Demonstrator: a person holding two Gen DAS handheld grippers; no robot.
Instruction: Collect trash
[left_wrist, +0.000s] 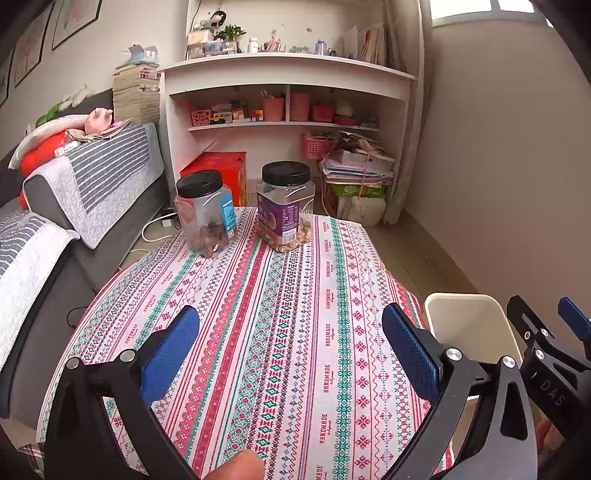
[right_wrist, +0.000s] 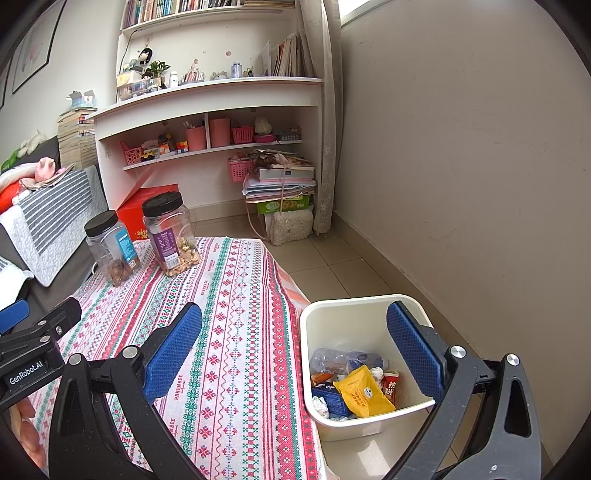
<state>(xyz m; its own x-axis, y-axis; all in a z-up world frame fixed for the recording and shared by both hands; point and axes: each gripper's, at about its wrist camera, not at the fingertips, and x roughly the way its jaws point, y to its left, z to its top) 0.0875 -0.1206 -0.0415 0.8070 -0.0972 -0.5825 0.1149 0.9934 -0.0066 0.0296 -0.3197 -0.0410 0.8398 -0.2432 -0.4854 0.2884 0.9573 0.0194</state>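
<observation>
Trash fills the bottom of the cream bin (right_wrist: 364, 314) that stands on the tiled floor (right_wrist: 332, 258) just beside the table's right edge, below and ahead of my right tool (right_wrist: 293, 347): a yellow packet (right_wrist: 362, 397) on top, a crushed clear bottle (right_wrist: 343, 360) behind it, a blue box (right_wrist: 332, 400), a red wrapper (right_wrist: 389, 384) and some crumpled white paper around them. My right tool is spread wide with nothing between its blue pads; one pad sits over the tablecloth, the other over the bin's far-right wall. My left tool (left_wrist: 291, 350) is likewise spread wide and holds nothing, hanging above the table (left_wrist: 295, 314), whose cloth runs away from me in red, green and white patterned stripes. At the far end of that cloth, ahead of both tools, stand two clear jars with black lids, near each other but apart: the blue-labelled jar (left_wrist: 205, 214) to the left holds dark nuts, the purple-labelled jar (left_wrist: 286, 206) to the right holds pale ones. To the left of the table is a grey sofa (left_wrist: 92, 236) draped with a striped quilted throw. Beyond the jars a white shelf unit (left_wrist: 288, 70) carries pink baskets, cups, toys and books, with a red box (left_wrist: 218, 168) and stacked papers on the floor below. A plain wall (right_wrist: 461, 147) runs along my right.
</observation>
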